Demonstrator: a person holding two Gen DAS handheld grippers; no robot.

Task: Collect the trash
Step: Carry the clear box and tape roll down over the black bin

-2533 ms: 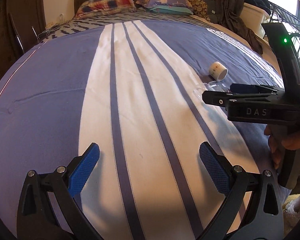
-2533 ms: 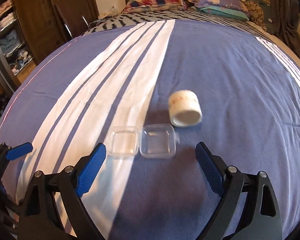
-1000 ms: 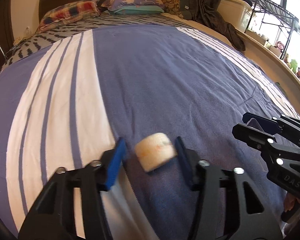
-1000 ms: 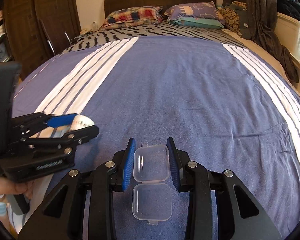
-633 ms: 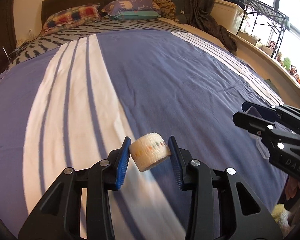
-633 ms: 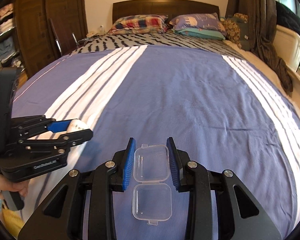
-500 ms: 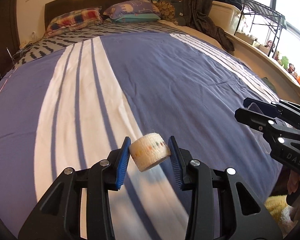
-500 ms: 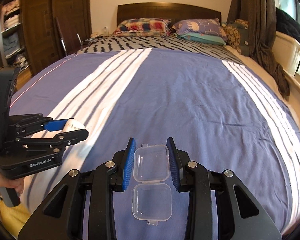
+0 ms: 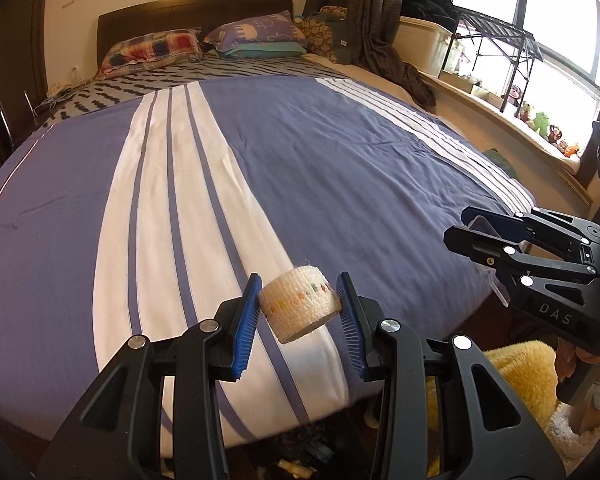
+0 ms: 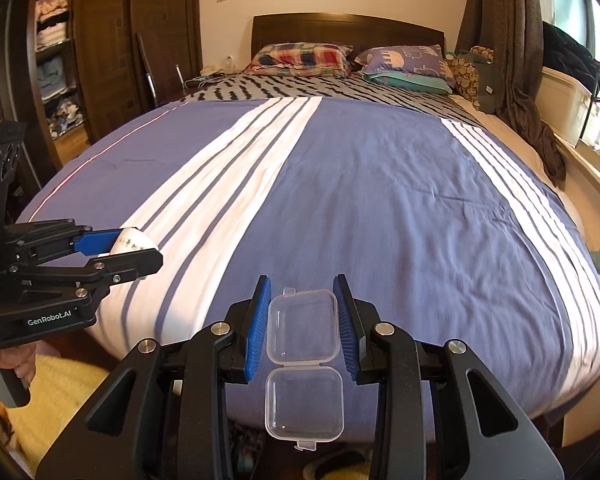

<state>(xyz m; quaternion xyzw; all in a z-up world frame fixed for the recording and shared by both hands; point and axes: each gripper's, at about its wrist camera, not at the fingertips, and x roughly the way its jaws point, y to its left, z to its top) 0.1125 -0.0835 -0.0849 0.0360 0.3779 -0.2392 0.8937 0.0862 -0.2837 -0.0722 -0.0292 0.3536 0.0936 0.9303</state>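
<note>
While you hold both tools above the foot of the striped bedspread [image 9: 340, 168], your left gripper [image 9: 299, 312] pinches the white bandage roll [image 9: 299, 307] between its blue pads, your right gripper [image 10: 302, 322] clamps the clear hinged plastic box [image 10: 302, 326], lower half hanging free.

Bright daylight comes in from the window [image 9: 560, 40] at the upper right of my left view, and it glares white there. The bed cover [image 9: 340, 152] is well lit and sharp. Both views bend round at the edges, with dark corners. The wardrobe [image 10: 80, 60] at the upper left of my right view is dim.
</note>
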